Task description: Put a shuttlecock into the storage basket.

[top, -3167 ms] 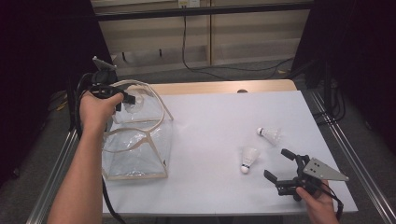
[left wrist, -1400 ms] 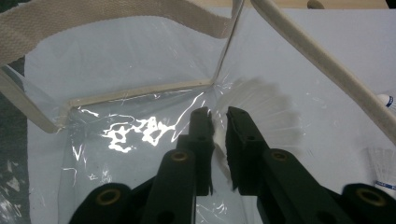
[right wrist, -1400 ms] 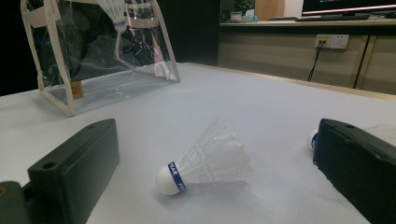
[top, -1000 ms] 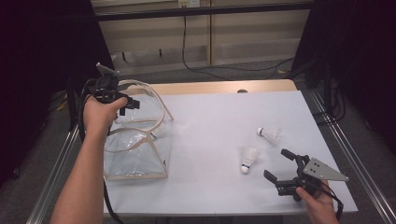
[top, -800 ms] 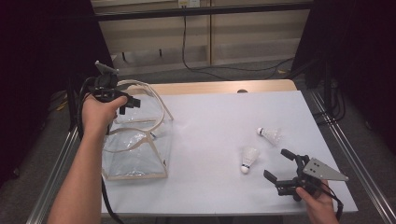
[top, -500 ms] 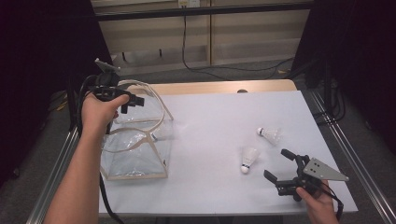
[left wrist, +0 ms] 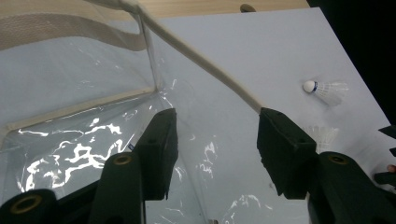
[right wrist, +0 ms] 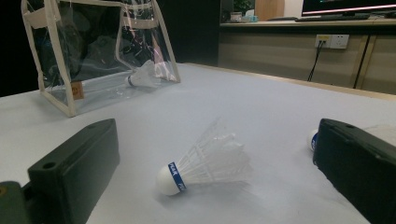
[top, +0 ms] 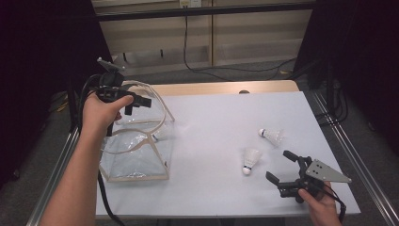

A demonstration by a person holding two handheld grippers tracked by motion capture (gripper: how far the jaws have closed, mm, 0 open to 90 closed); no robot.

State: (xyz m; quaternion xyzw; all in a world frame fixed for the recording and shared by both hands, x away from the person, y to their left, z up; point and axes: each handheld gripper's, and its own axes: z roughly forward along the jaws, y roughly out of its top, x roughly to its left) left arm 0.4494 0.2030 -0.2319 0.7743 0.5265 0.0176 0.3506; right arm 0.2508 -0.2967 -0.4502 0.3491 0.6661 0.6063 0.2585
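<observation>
A white desk (top: 221, 122) with a wooden far edge stands in a dim room before a pale wall. At its left, the clear bag (top: 136, 150) stands upright, one shuttlecock (right wrist: 144, 74) inside; the left gripper (top: 134, 101) above it has just been opening its jaws, the strap (left wrist: 205, 70) touching one. The right gripper (top: 282, 167) rests spread near the nearer shuttlecock (top: 250, 159), which lies cork toward the person.

Clear plastic bag (top: 136, 155) with beige trim and a beige strap (left wrist: 205, 65). Shuttlecocks: white feathers, white cork ringed by a blue band with white lettering, nearest one (right wrist: 205, 165), farther one (top: 272, 135), a third inside the bag (right wrist: 142, 77). Pale grey-white table (top: 221, 117) with light wood edge. Black jaws on both grippers.
</observation>
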